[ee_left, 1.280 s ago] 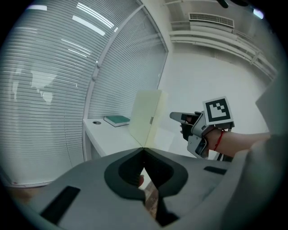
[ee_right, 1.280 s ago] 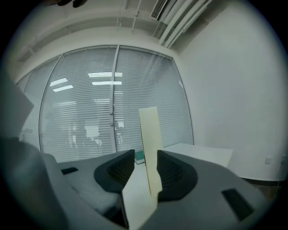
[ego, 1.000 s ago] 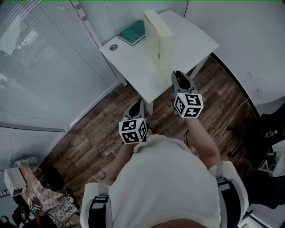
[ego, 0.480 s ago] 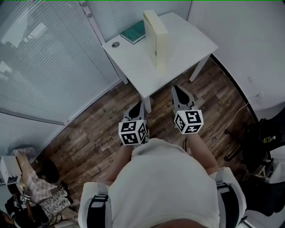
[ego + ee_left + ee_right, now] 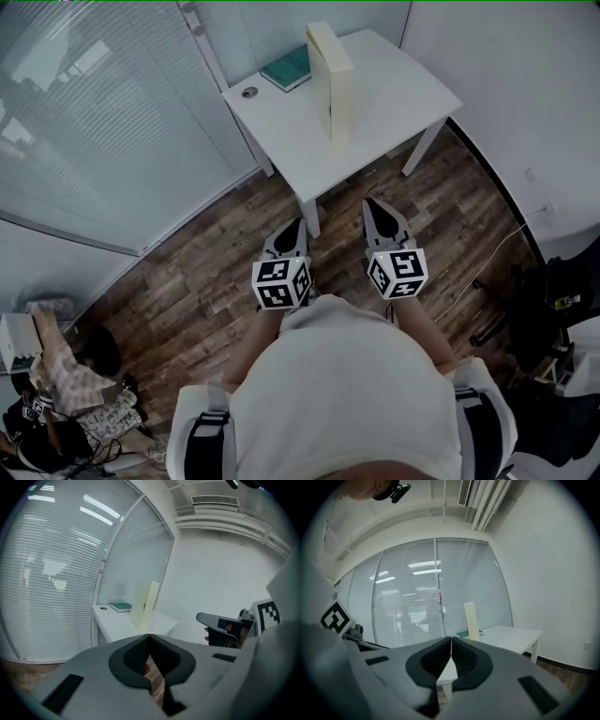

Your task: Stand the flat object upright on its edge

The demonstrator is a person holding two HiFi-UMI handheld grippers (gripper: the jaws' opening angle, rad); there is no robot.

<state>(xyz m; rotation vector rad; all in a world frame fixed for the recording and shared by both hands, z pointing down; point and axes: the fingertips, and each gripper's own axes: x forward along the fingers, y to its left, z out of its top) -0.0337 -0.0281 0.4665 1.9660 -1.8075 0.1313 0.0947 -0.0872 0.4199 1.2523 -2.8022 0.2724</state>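
Note:
A pale cream flat box (image 5: pixel 330 75) stands upright on its edge in the middle of the small white table (image 5: pixel 375 103); it also shows in the left gripper view as the box (image 5: pixel 144 604) and in the right gripper view as the box (image 5: pixel 472 620). Both grippers hang over the wooden floor, well short of the table and close to the person's body. My left gripper (image 5: pixel 289 231) is shut with nothing between its jaws. My right gripper (image 5: pixel 378 208) is shut too, empty, jaws meeting in a thin line (image 5: pixel 451 654).
A teal book (image 5: pixel 289 67) lies flat at the table's far left corner, with a small round cable hole (image 5: pixel 249 92) beside it. Glass walls with blinds (image 5: pixel 94 122) run along the left. Clutter and cables sit on the floor at the lower left and right.
Both grippers have drawn back from the table towards the person's body; the right one moved away from the table's edge. The box stays upright.

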